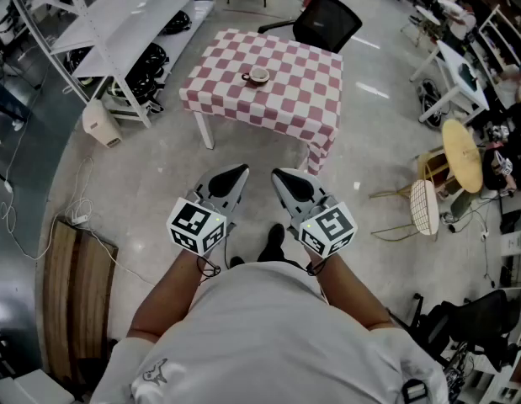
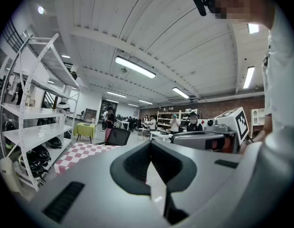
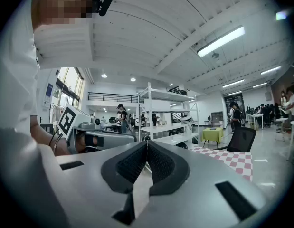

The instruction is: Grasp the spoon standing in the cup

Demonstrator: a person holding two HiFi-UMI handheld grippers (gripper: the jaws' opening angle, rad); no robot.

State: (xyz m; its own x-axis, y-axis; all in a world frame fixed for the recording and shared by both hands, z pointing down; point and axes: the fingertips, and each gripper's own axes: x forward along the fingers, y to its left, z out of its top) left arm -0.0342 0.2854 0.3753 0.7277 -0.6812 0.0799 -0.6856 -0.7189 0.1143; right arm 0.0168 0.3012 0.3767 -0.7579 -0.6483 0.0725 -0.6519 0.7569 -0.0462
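Pale polished floor (image 1: 159, 192) is spreading out through a big workshop hall, with long ceiling lamps (image 2: 135, 67) glowing overhead in both gripper views. Far out to the left of the left tongs (image 1: 236, 177), white shelving (image 1: 117, 23) is running along the wall. Dark coils of cable are lying on its lower level, and a small white bin (image 1: 101, 124) is sitting on the floor by its end. Nearer, left of and behind those tongs, a wooden board (image 1: 75, 297) is lying flat.

The left tongs are being held close in front of the person's body, pointing forward. In the left gripper view their two jaws are pressing together at the tips, gripping nothing.

Well ahead of both tongs, roughly in line with the gap between them, a desk (image 1: 294, 99) draped in a pink-and-white checked cloth is standing well apart from them. A cup (image 1: 258, 76) is sitting near the middle of it, but the spoon is too small from here to be made out. Beyond the desk a black chair (image 1: 327, 22) is standing.

The right tongs (image 1: 285, 180) are hovering just beside the left ones. In the right gripper view their ribbed pads (image 3: 129, 164) are meeting, closed on nothing.

Off to the right of the right tongs, a wire chair (image 1: 424, 207) and a round yellow disc (image 1: 460, 154) are standing on the floor.
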